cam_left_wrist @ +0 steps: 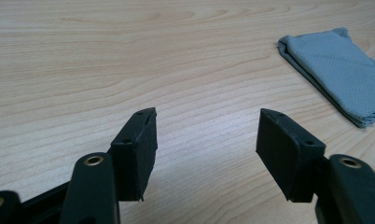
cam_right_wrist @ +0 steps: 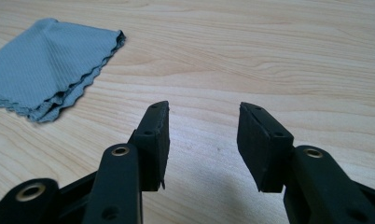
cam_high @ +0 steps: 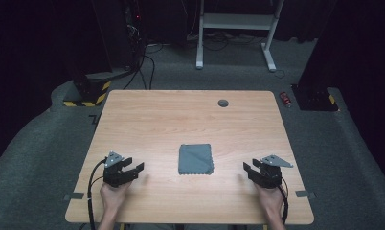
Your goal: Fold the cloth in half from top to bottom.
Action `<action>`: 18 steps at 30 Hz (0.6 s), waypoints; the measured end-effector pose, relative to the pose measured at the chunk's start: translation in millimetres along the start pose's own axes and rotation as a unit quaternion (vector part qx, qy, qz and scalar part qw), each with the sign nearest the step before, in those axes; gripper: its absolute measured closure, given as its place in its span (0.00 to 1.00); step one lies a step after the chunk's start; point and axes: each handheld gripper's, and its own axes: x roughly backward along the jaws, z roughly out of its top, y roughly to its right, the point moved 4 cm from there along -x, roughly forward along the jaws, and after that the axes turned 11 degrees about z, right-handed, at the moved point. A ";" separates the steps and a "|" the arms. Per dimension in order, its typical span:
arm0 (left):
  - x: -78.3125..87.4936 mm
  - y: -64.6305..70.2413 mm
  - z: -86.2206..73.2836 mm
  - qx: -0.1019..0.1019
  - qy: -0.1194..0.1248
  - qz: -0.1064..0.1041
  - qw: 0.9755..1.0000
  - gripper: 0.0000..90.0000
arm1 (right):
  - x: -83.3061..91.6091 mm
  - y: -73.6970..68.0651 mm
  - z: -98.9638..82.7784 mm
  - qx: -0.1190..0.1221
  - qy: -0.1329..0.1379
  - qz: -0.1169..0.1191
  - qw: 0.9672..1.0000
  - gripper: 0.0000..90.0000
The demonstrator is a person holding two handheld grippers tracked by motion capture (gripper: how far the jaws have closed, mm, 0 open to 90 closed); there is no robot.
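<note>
Two grippers sit low over the wooden table, one per hand, w/ a folded grey cloth lying flat btwn them, roughly centre of the tabletop and a bit nearer the person's edge. Left gripper is at the near-left, held by the person's left hand; its jaws stand spread apart w/ nothing in the gap — just bare wood under them in the left gripper view. Cloth shows there at upper right, well apart from the pads, stacked layers visible along its edge. Right gripper is at the near-right, in the right hand; jaws also spread, nothing btwn them. In the right gripper view the cloth lies at upper left, wavy pinked edge facing the jaws, not touching them. Both grippers point in toward the cloth from either side — neither touches it. Black cable trails from each gripper back over the near edge. A small grey round disc sits far back on the table, well apart from the cloth.
</note>
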 end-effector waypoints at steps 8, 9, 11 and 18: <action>-3.7 -4.1 -5.2 -0.004 -0.010 0.020 1.000 0.43 | -1.1 5.1 -6.8 0.008 -0.017 -0.021 1.000 0.59; -4.7 -4.5 -5.9 -0.006 -0.011 0.022 1.000 0.43 | -0.8 5.4 -7.5 0.006 -0.019 -0.023 1.000 0.59; -5.5 -4.4 -6.7 -0.007 -0.013 0.024 1.000 0.43 | -0.6 5.9 -8.1 0.009 -0.021 -0.027 0.999 0.59; -8.0 -7.6 -10.8 -0.009 -0.019 0.036 0.999 0.43 | -0.9 10.3 -14.2 0.009 -0.034 -0.041 0.999 0.59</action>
